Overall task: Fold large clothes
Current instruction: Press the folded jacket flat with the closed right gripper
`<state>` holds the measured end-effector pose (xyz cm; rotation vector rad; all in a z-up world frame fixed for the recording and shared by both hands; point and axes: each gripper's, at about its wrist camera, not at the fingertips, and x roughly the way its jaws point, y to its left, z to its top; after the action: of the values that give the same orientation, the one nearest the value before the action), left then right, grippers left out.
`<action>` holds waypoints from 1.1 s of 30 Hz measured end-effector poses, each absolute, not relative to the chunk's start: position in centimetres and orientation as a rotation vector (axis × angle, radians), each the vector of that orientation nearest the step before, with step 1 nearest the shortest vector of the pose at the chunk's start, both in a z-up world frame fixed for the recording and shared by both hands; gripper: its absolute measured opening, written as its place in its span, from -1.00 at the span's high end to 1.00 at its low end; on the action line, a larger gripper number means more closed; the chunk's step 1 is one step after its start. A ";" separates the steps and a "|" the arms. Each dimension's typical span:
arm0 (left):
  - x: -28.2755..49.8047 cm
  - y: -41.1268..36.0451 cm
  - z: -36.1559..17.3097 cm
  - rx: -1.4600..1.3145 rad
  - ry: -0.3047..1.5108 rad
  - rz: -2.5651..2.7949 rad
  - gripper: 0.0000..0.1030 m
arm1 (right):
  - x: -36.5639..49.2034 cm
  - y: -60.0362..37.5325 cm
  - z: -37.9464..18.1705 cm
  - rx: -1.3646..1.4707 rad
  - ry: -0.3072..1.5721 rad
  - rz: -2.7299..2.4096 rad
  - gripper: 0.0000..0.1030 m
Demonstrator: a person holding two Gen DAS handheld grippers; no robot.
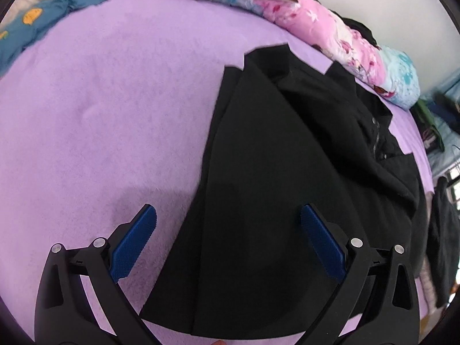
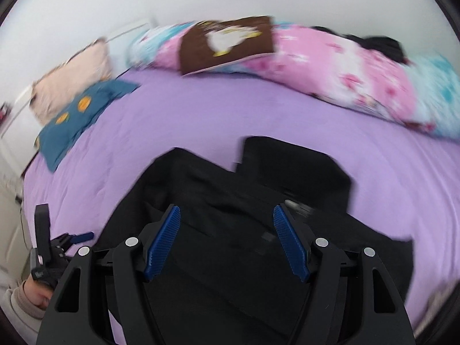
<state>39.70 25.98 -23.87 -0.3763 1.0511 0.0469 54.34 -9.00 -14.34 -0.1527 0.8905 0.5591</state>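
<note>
A large black garment (image 1: 273, 172) lies partly folded on the purple bed sheet (image 1: 100, 115), with its zipper and collar area at the far right. My left gripper (image 1: 228, 215) is open and empty above the garment's near left edge. In the right wrist view the same garment (image 2: 230, 201) fills the near centre. My right gripper (image 2: 227, 215) is open and empty above it. The left gripper also shows in the right wrist view (image 2: 72, 238), held in a hand at the lower left beside the garment.
A pink and blue floral duvet (image 1: 330, 28) and a brown cushion (image 2: 227, 43) lie along the wall. A teal cloth with orange spots (image 2: 77, 118) and a beige pillow (image 2: 72, 86) lie at the far left. Dark clothes (image 1: 442, 244) hang off the bed's right side.
</note>
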 end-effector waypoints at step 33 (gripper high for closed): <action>40.7 26.9 -24.5 -0.376 1.139 -0.042 -0.88 | 58.8 6.8 -20.8 -0.677 1.137 0.707 0.93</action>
<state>40.69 26.91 -24.54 -0.3762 1.1387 -0.0423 58.76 6.82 -20.78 -0.6771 1.1375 0.7072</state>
